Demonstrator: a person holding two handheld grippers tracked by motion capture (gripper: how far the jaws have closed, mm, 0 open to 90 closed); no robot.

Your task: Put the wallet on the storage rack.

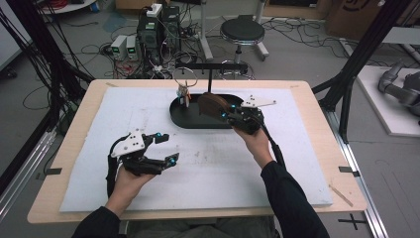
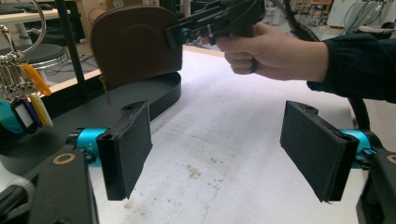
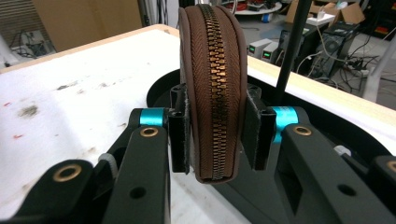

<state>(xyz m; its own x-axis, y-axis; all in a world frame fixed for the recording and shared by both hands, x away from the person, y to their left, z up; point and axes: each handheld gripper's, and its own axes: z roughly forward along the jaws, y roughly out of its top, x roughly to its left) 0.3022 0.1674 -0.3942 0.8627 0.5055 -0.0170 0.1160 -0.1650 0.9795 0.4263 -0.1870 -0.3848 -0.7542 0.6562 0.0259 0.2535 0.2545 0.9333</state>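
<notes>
My right gripper point(image 1: 227, 113) is shut on a brown zippered pouch point(image 1: 212, 105), held on edge over the right part of the black oval tray point(image 1: 184, 120). In the right gripper view both pads squeeze the pouch point(image 3: 212, 88) with its zipper facing the camera. The left gripper view has that pouch point(image 2: 135, 44) beside the other hand. My left gripper point(image 1: 169, 148) sits open at the lower left of the white mat point(image 1: 208, 163); its pads point(image 2: 133, 147) stand far apart with nothing between them. A bunch of keys with coloured tags point(image 1: 184, 94) hangs on a ring at the tray's left end.
A black T-shaped stand point(image 1: 209, 74) rises from the back of the tray. The mat lies on a wooden table point(image 1: 74, 129). A stool point(image 1: 242, 32), computers and cables stand on the floor beyond the far edge. Black frame posts flank both sides.
</notes>
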